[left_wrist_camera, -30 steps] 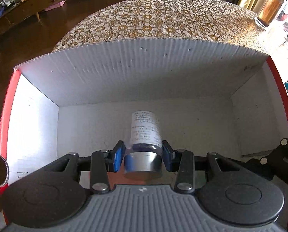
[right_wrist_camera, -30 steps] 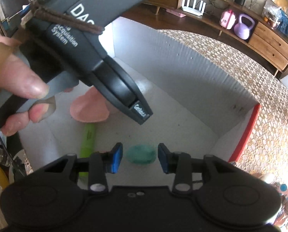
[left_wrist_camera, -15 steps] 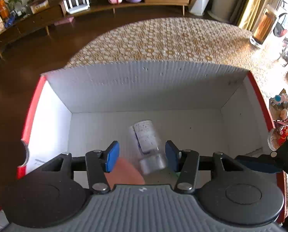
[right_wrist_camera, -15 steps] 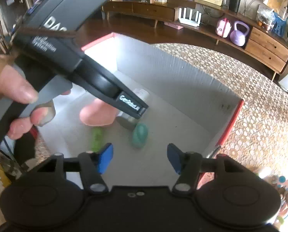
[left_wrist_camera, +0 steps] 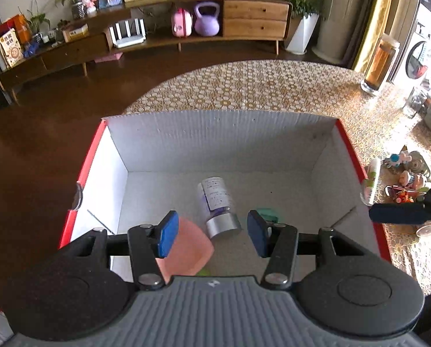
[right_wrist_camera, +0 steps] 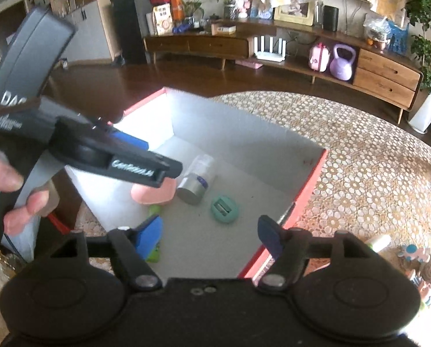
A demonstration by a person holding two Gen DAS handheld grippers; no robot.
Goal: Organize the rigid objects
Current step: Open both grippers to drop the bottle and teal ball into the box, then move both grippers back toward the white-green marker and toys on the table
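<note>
1. Two handheld grippers hover above an open white box (left_wrist_camera: 215,144) with red outer edges, standing on a table (left_wrist_camera: 259,86) covered in a patterned cloth.
2. The left gripper (left_wrist_camera: 212,235) has its blue pads spread wide and holds nothing. It sits over the near part of the box.
3. The right gripper (right_wrist_camera: 212,238) is also spread wide and empty, above the box's near right corner.
4. Inside the box, a clear bottle (left_wrist_camera: 218,206) with a silver cap and white label lies on its side, mid-floor, cap toward the near end.
5. Just left of the bottle's cap is a pink rounded item (right_wrist_camera: 154,193), touching or almost touching it. A round teal item (right_wrist_camera: 224,208) lies near the cap on the right, and a green tube (right_wrist_camera: 154,231) lies nearest of all, partly hidden by a pad.
6. On the table to the right of the box, small toys (left_wrist_camera: 406,179) and a white tube (left_wrist_camera: 370,179) are not yet packed, so the sorting looks partly done.
7. Risks, as a judgement: the round bottle could roll if the box is bumped; the two grippers are close and could collide; a careless reach right could scatter the toys or tip the tall jar (left_wrist_camera: 380,63) at the far right.
</note>
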